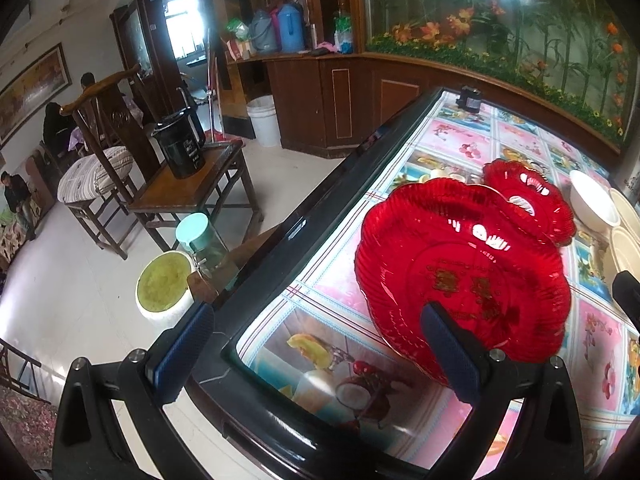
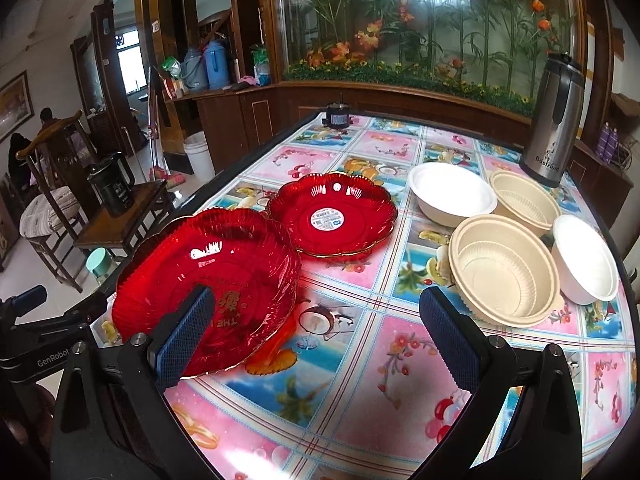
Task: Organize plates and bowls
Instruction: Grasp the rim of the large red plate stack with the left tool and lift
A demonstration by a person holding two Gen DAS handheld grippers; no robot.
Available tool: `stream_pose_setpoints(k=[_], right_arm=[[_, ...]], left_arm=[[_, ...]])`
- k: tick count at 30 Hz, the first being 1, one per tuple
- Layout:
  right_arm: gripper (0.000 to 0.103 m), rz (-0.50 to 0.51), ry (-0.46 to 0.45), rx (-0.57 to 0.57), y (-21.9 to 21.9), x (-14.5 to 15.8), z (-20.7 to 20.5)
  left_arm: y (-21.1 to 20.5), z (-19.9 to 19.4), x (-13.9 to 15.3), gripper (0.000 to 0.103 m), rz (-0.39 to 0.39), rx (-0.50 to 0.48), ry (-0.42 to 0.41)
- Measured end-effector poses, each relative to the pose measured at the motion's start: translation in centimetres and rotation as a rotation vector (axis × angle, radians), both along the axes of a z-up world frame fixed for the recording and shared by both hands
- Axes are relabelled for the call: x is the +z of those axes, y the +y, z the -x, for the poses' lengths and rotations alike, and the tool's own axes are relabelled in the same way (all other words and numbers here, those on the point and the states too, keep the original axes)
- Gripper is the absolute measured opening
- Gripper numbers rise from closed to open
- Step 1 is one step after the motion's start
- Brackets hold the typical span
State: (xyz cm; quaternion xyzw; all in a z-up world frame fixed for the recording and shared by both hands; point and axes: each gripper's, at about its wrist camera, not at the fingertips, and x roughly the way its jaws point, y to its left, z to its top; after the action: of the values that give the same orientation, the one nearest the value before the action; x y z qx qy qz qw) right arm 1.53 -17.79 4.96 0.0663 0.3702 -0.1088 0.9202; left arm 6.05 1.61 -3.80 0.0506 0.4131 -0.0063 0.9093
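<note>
A home dining room: oilcloth-covered table [image 2: 360, 360], wooden chairs [image 1: 100, 168], thermos flasks [image 1: 290, 28].

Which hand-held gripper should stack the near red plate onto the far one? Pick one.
Left. The left hand-held gripper is open, one finger overlapping the near red plate at its rim. The right hand-held gripper, also open, faces the patterned table between that plate and the beige bowl.

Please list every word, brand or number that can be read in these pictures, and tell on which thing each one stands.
"GenRobot": on the black body of the left gripper, seen from the right wrist.
"THE": gold letters, upside down, inside the near red plate, beside a gold character; the rest is hidden.
White sticker in the far red plate: too small to read.
Logo on the steel thermos: blurred, not certain.
Print on the black kettle: too small.
</note>
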Motion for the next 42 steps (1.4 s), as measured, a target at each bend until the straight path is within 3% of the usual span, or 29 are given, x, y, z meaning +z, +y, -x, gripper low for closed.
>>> stream_pose_setpoints(k=[14, 29, 34, 39, 40, 42], right_arm=[[0.103, -0.031, 0.098, -0.025, -0.3, -2.6, -3.8], [0.102, -0.148, 0.226, -0.024, -1.1, -6.5, -7.5], [0.09, -0.176, 0.267, -0.007, -0.8, -7.6, -7.9], [0.062, -0.216, 0.309, 0.011, -0.7, -8.5, -8.3], [0.06, -0.212, 0.306, 0.01, -0.6, -8.5, -8.1], [0.037, -0.23, 0.3, 0.015, -0.7, -8.5, -8.1]], left_arm=[[0.8, -3.9, -2.5, 0.103, 0.032, 0.034, 0.14], [0.2, -6.1, -5.5, 0.103, 0.078, 0.039, 0.275], [-0.1, -6.2, -5.8, 0.102, 0.061, 0.03, 0.283], [-0.9, -5.9, -5.8, 0.102, 0.036, 0.008, 0.253], [-0.9, -5.9, -5.7, 0.098, 0.038, 0.003, 0.248], [-1.1, -5.7, -5.6, 0.091, 0.049, -0.012, 0.237]])
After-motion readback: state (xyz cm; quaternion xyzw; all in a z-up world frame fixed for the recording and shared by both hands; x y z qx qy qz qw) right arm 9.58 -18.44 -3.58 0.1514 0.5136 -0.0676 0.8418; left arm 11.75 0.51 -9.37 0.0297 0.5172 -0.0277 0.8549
